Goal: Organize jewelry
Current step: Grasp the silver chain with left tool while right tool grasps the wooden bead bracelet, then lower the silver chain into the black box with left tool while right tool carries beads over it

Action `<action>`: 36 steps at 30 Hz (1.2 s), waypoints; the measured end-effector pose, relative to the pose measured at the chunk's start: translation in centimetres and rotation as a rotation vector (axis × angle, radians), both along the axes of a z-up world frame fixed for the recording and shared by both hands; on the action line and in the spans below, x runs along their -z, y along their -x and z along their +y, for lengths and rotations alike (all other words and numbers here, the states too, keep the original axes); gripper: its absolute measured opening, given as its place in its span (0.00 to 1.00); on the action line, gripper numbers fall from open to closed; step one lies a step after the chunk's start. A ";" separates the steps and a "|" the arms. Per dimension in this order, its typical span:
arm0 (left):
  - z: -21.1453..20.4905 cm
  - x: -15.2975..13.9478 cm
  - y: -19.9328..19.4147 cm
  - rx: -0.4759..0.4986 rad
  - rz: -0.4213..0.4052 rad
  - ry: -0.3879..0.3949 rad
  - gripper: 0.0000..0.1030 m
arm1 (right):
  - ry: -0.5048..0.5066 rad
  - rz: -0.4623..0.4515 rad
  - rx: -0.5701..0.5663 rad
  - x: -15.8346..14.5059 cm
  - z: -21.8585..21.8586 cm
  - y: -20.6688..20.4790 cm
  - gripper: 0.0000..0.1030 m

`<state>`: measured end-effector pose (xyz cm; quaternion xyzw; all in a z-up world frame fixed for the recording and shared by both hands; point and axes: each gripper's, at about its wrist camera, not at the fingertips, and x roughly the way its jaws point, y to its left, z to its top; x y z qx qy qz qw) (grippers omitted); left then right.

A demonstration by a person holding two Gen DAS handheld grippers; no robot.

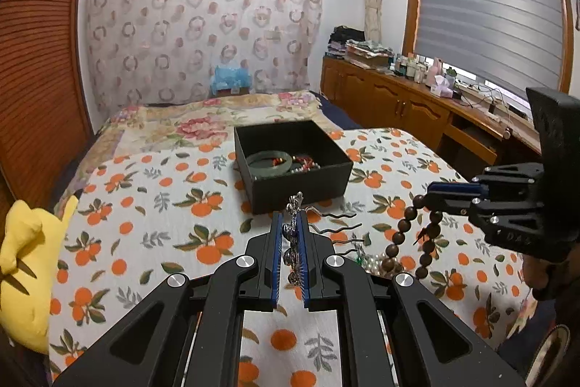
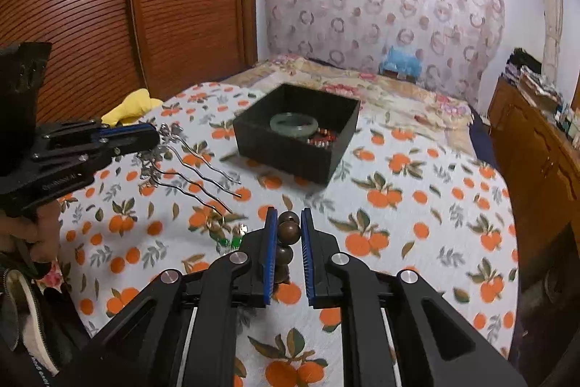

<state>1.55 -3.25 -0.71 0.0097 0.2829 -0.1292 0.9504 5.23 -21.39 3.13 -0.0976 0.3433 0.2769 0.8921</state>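
Wooden bead bracelet [image 1: 417, 234] hangs pinched in our right gripper [image 2: 289, 223], and our left gripper [image 1: 290, 223] is clamped on a silver hairpin [image 2: 195, 165]; both are lifted off the bed [image 1: 152, 205], likely bound for the black box [image 1: 301, 184].

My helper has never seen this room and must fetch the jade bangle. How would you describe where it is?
On the orange-print bedspread stands an open black box. Inside, toward its left, lies the jade bangle: one smooth, pale green ring, unlike the red beaded bracelet beside it.
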 end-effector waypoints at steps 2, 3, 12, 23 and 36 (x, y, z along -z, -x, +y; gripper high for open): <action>0.1 -0.4 -0.5 -0.004 -0.008 -0.001 0.07 | -0.003 -0.019 -0.004 -1.0 0.2 -0.3 0.14; 0.2 -0.5 -0.6 -0.005 -0.011 -0.001 0.07 | -0.003 -0.028 -0.006 -1.3 0.2 -0.4 0.14; 1.0 -1.6 -3.3 -0.029 -0.034 0.001 0.07 | 0.000 -0.093 -0.029 -4.2 0.3 -3.3 0.14; 1.2 -3.0 -6.8 -0.047 -0.055 0.001 0.07 | -0.028 -0.162 -0.049 -6.6 1.7 -7.5 0.14; 2.1 -2.5 -10.1 -0.060 -0.023 0.009 0.07 | -0.059 -0.117 -0.075 -4.5 3.7 -12.7 0.14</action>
